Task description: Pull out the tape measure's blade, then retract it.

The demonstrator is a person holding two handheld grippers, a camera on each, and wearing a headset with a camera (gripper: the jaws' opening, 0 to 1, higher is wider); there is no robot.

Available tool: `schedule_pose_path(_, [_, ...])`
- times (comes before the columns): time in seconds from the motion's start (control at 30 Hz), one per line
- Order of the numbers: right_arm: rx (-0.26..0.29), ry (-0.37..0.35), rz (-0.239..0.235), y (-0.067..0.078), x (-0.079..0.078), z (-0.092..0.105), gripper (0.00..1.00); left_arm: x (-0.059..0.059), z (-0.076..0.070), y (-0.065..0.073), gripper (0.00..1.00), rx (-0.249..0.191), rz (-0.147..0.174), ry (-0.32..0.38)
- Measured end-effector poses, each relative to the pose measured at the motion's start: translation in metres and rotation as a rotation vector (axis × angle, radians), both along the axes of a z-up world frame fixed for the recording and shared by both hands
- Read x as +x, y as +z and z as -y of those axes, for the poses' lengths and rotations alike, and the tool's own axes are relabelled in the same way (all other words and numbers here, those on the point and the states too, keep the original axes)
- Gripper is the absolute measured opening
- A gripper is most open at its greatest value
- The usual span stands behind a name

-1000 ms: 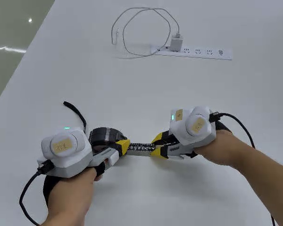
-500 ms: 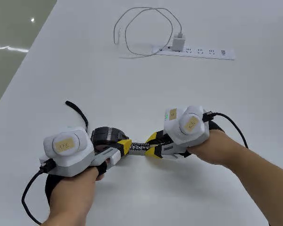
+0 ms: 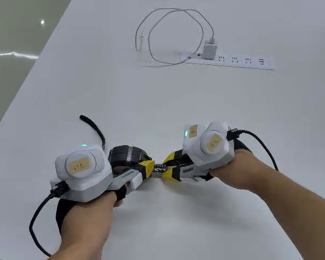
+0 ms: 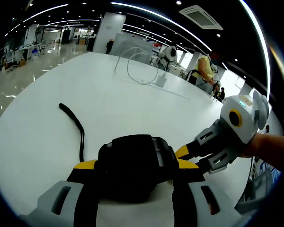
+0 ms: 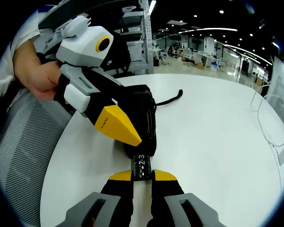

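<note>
We list: left gripper (image 4: 136,164) clamped on tape measure case (image 3: 125,155), right gripper (image 5: 143,177) pinching blade (image 5: 141,163), short stretch exposed; retraction, we judge, unfinished.

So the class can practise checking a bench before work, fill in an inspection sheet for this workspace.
Surface: white table, smooth.
Job's things: black tape measure, its strap lying on the table; a short stretch of blade is out.
Clutter: nothing seen.
Grippers: left tool shut on the tape measure; right tool shut on the blade.
Cables: power strip with a charger and a looped white cable; black cable from the right tool.
Surroundings: open hall with ceiling lights; a mesh chair beside the table.
</note>
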State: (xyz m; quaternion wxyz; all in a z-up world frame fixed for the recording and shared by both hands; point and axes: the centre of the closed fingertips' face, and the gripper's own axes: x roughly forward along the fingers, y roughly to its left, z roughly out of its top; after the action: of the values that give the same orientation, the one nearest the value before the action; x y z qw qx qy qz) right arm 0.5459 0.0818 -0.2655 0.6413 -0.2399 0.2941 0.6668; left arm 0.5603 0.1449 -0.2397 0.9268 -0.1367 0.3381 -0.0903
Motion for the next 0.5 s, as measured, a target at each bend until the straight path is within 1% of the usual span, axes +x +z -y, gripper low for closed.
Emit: schedule_pose_path(0.5, [0.018,-0.001,0.006,0.0,0.0,-0.013,0.1,0.0,0.0,0.0,0.58,0.0,-0.001,0.001])
